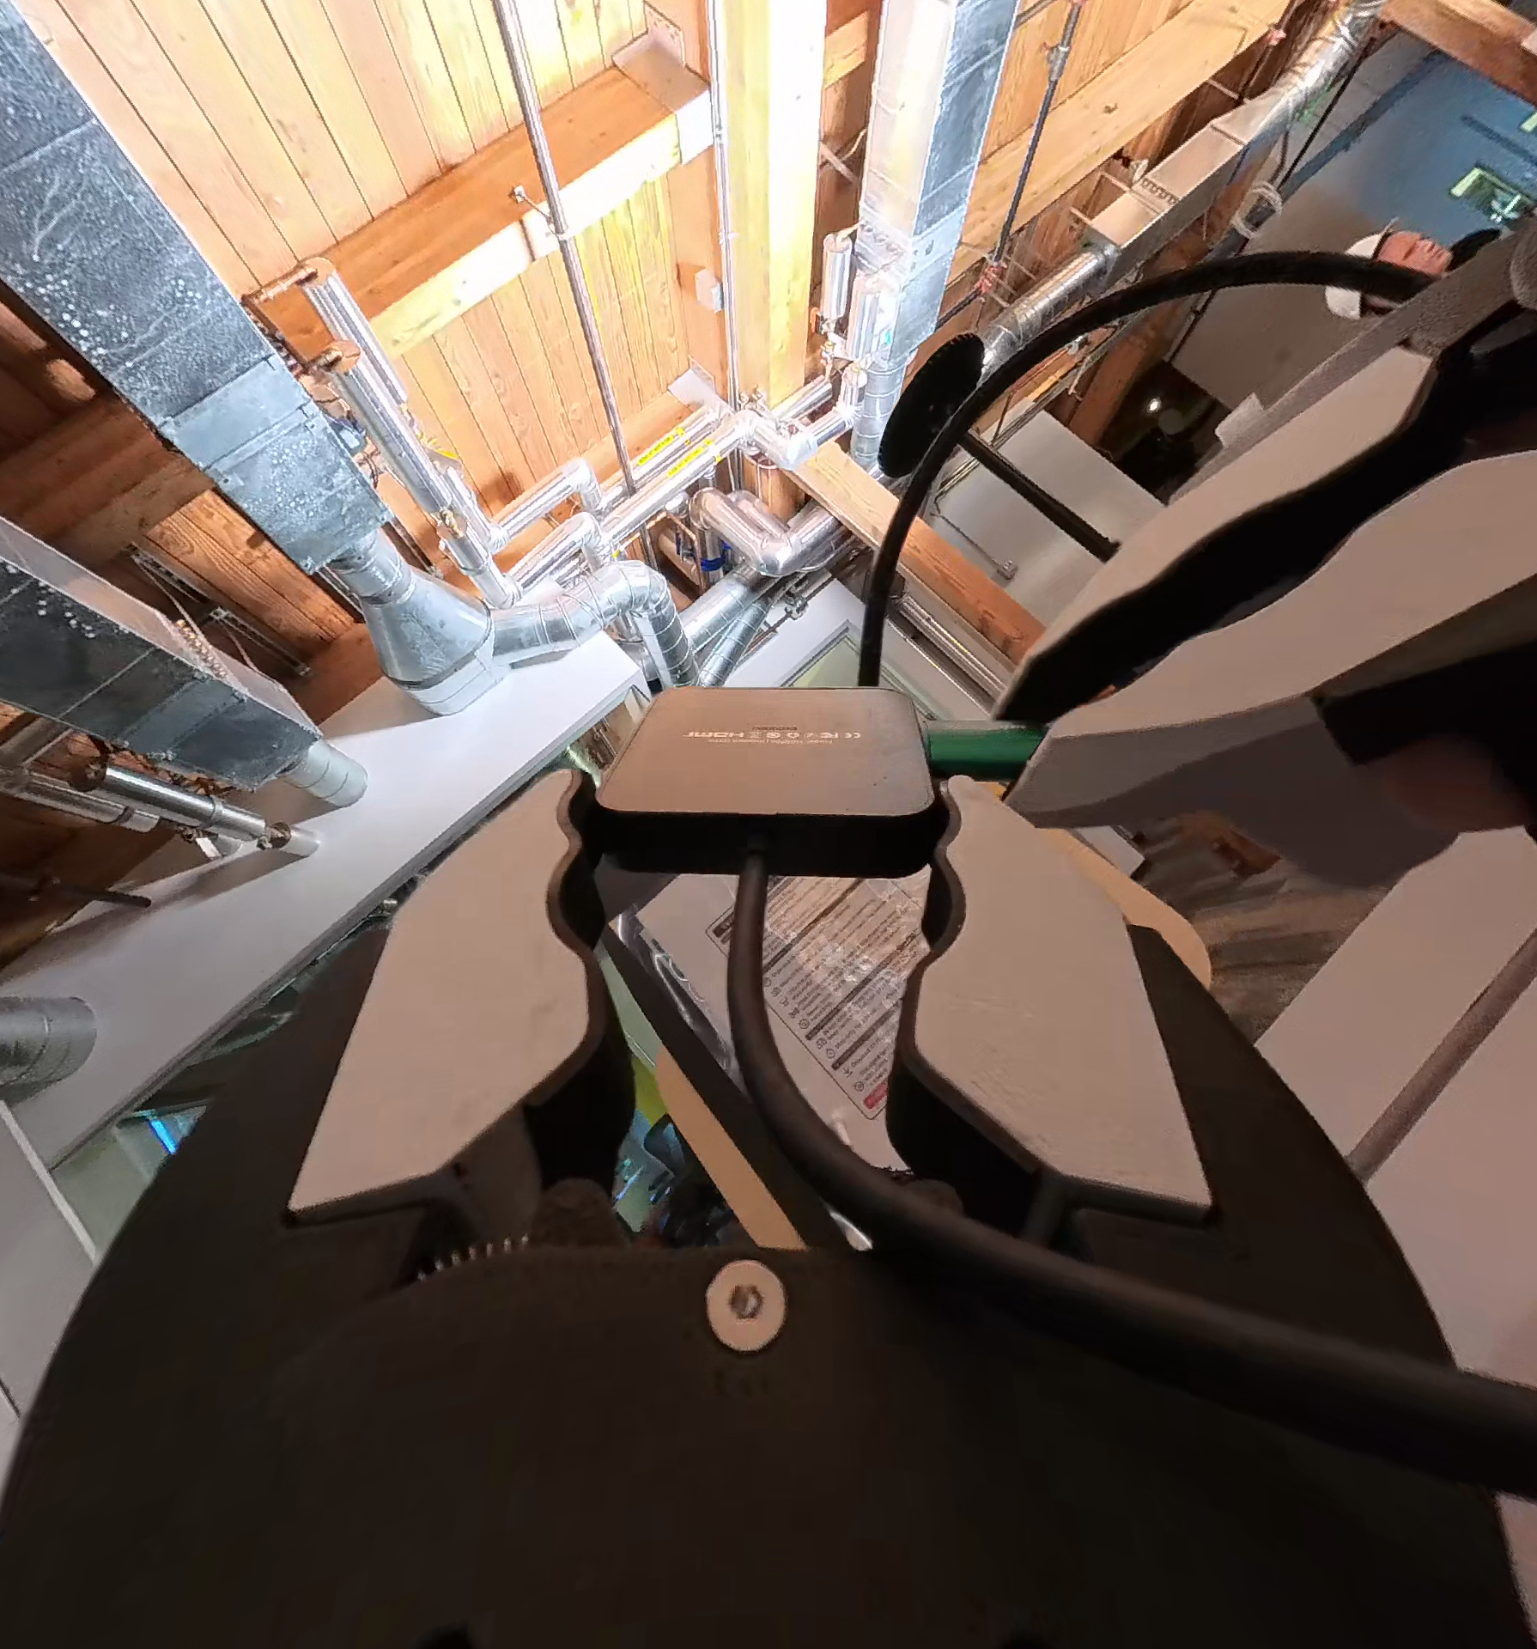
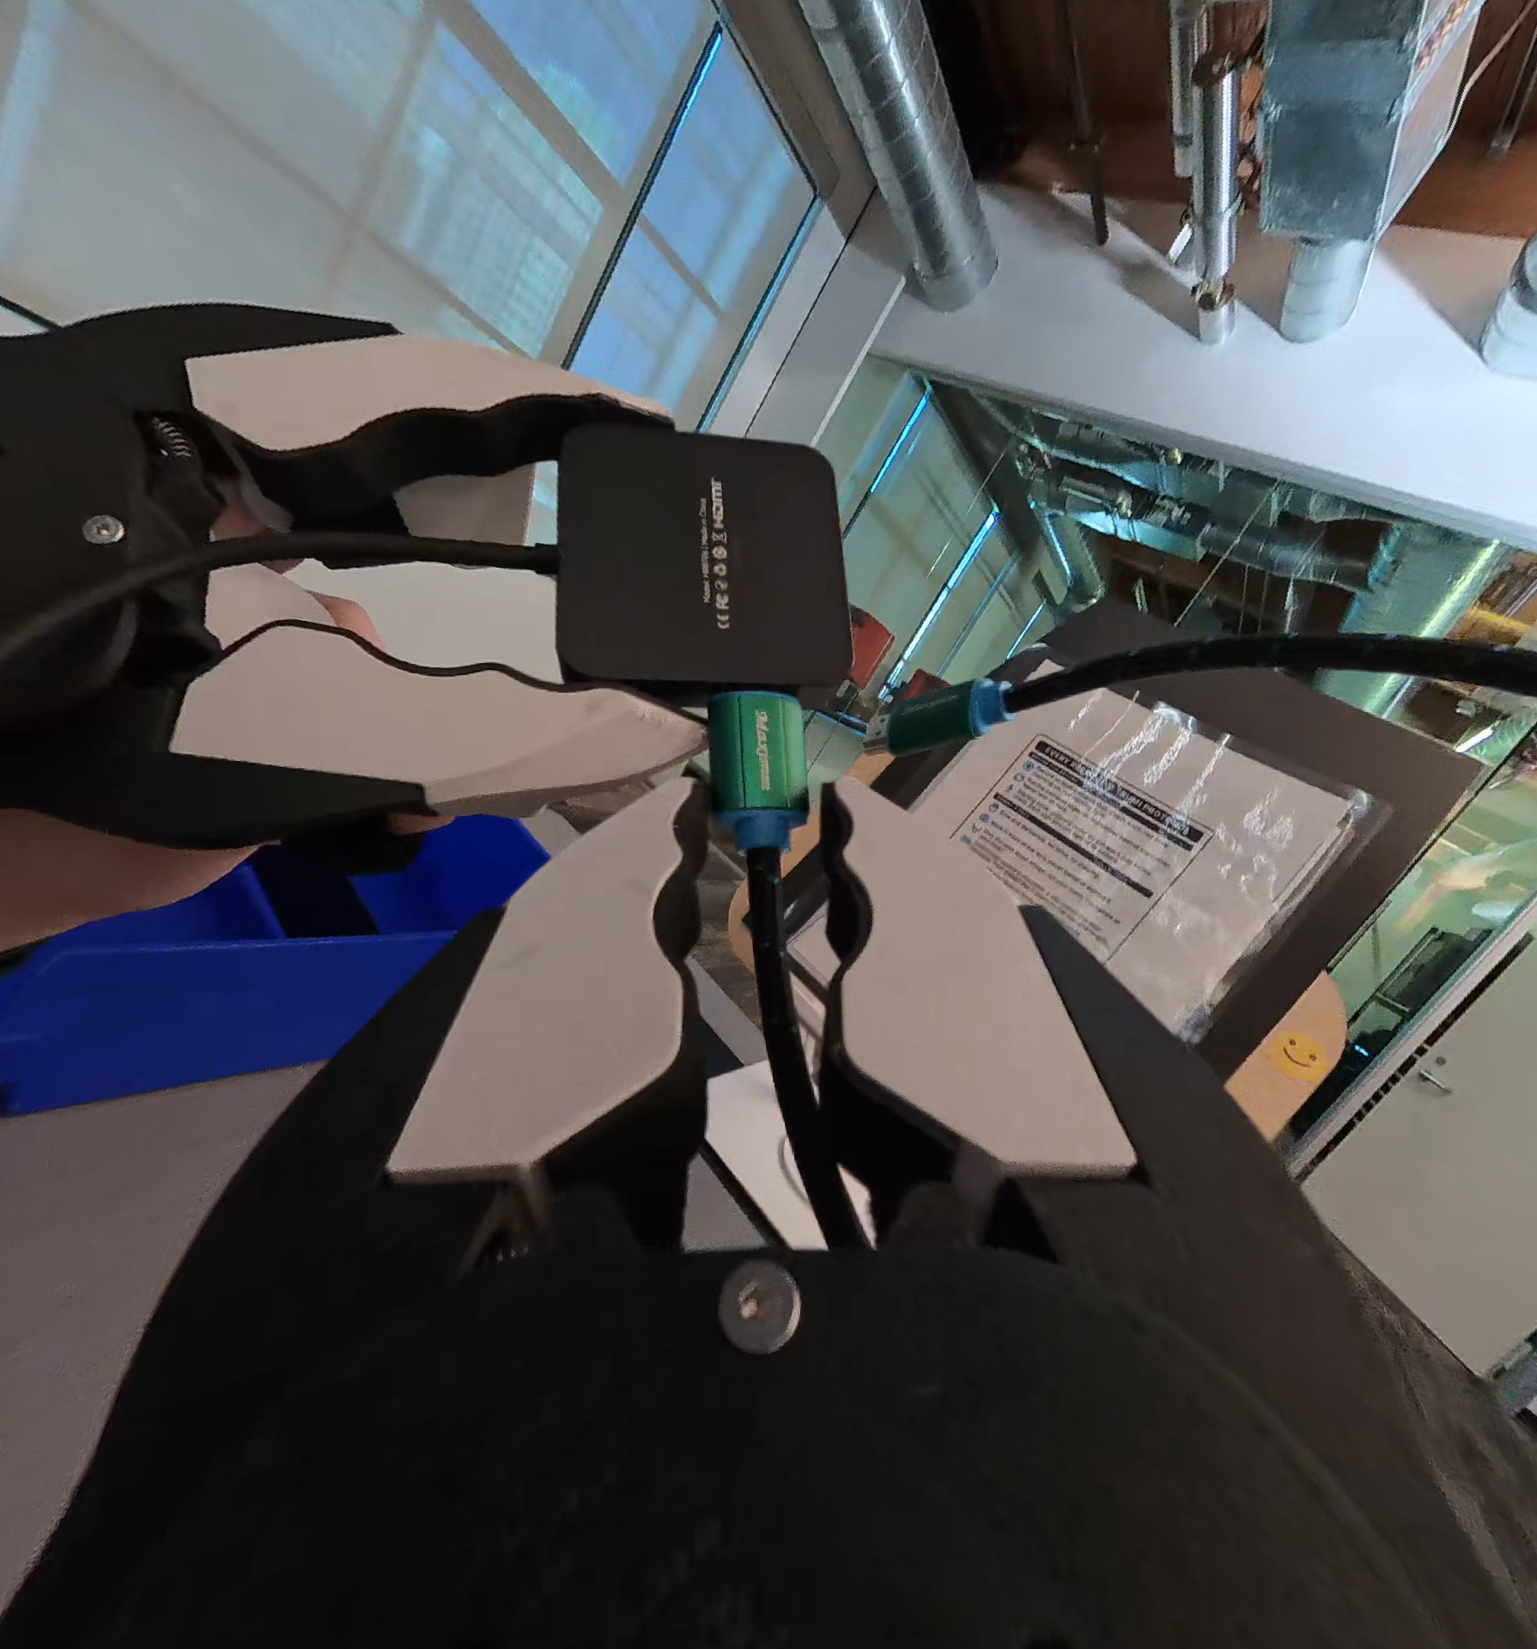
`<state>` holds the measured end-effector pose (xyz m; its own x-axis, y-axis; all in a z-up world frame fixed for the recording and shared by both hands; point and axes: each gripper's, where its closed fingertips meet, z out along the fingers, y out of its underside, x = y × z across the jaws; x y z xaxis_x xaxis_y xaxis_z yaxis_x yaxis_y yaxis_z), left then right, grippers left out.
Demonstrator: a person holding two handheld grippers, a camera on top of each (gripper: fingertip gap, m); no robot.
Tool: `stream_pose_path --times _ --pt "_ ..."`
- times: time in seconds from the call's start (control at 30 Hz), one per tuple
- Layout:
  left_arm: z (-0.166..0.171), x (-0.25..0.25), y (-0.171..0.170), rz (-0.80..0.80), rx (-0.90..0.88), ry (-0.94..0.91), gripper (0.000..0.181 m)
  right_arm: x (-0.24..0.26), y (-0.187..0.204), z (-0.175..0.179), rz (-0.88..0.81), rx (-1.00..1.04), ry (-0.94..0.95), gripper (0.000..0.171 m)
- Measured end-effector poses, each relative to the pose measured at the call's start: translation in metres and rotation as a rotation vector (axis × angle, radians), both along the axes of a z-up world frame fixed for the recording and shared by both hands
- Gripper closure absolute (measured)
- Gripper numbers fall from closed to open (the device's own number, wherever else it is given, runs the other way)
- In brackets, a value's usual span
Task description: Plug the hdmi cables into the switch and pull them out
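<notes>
- Gripping the black switch (image 1: 765, 774) by its two side edges, the left gripper (image 1: 760, 803) has its jaws pinching the body; the unit is held up in the air, label face to the camera.
- Switch's own black lead (image 1: 751, 964) leaves the near edge and runs back between the left gripper's fingers.
- Right gripper (image 2: 760, 807) sits just right of the switch; its jaws are narrowed around a green HDMI plug (image 2: 756, 758) with a blue collar. Whether the pads actually press on the plug cannot be told.
- Green plug is seated in a port on the switch's side edge; its black cable (image 2: 783, 1008) trails back between the right gripper's fingers.
- Second green HDMI plug (image 2: 934, 718) hangs free, right of the switch and apart from it, metal tip exposed, on its own black cable (image 2: 1282, 656).
- Blue bin (image 2: 239, 964) lies on the grey surface below the left gripper.
- Wooden ceiling with silver ducting (image 1: 123, 268) shows beyond.
</notes>
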<state>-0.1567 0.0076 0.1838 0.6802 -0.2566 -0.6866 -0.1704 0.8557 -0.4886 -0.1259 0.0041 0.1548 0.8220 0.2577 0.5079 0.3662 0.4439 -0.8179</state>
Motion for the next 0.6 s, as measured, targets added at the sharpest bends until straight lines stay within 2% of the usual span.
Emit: stream_pose_path --times 0.13,0.33,0.6 --pt "-0.0003 -0.0003 0.0001 -0.019 -0.012 -0.006 0.111 -0.0005 -0.0024 0.0012 0.049 -0.015 0.017 0.149" --pt "-0.0016 0.0006 -0.0002 -0.026 -0.015 0.002 0.111 0.0005 -0.0006 -0.0025 0.095 -0.094 0.067 0.149" --pt "-0.0019 0.0047 0.0060 0.025 -0.059 -0.006 0.111 0.0067 0.0018 -0.0015 0.029 -0.056 0.132 0.149"
